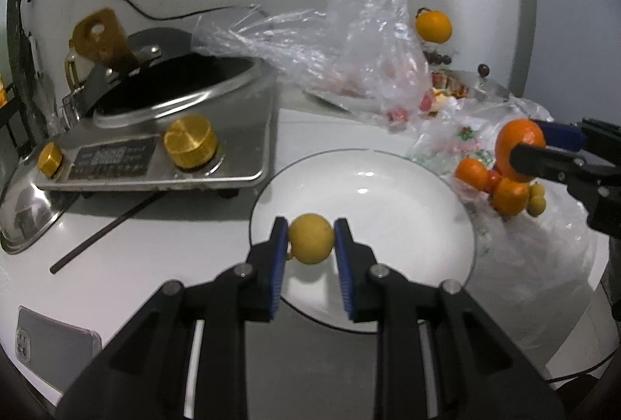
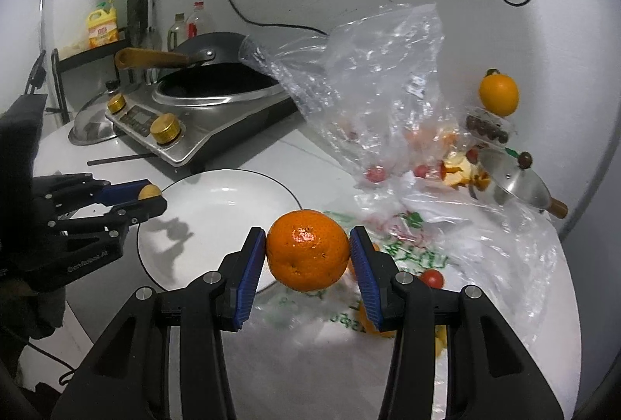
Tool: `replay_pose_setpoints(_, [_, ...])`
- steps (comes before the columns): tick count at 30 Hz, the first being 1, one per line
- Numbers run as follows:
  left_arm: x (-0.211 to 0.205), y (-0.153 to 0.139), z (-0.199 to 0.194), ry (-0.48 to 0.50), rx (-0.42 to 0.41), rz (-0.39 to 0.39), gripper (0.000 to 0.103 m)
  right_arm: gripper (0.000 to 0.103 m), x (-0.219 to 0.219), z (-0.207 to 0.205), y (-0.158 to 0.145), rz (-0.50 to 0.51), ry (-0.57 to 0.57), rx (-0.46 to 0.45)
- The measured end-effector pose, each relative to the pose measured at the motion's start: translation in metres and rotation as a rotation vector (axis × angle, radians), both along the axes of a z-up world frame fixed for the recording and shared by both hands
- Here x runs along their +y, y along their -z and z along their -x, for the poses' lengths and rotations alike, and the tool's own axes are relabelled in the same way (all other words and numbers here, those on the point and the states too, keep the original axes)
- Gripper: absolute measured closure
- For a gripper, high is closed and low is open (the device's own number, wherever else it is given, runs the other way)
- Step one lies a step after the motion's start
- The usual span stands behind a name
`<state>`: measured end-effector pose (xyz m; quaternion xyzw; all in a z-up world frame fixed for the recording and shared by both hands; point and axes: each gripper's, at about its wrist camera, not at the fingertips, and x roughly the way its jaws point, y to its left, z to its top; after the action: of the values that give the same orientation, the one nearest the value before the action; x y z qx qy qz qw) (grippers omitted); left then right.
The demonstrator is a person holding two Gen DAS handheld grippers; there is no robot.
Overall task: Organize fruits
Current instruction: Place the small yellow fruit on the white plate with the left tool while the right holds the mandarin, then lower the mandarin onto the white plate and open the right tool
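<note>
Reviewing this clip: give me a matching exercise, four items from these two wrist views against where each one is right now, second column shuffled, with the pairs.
Items:
1. small round yellow fruit
2. large orange mandarin
3. round white plate with dark rim
4. gold round knob

Places:
A. on the front panel of the steel induction cooker
B. clamped in the right gripper
C. lying on the white counter, nothing on it
D. clamped in the left gripper

Pairs: 1-D, 2-B, 3-C, 4-A

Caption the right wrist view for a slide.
Right gripper holds an orange beside the white plate; left gripper brings a small yellow fruit.
</note>
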<state>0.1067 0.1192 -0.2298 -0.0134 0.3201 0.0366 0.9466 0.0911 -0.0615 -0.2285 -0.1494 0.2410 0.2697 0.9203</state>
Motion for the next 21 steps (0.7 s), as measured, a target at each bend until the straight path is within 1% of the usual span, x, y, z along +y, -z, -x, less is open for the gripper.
replay_pose_setpoints(3, [0.006,0.006,-0.004,-0.006,0.016,0.002,0.078,0.055,0.011,-0.004,0.0,-0.002,-0.016,0.002])
replay_pose_setpoints(9, [0.01,0.011,-0.012,-0.022,0.035,-0.032,0.078,0.055,0.029,-0.014,0.004,-0.002,-0.038,0.018])
replay_pose_setpoints(14, [0.014,0.02,-0.023,-0.009,0.07,-0.021,0.078,0.055,0.046,-0.023,0.011,0.004,-0.055,0.041])
replay_pose_setpoints(21, [0.018,0.023,-0.027,0.014,0.078,0.021,0.077,0.055,0.066,-0.037,0.021,0.005,-0.071,0.08])
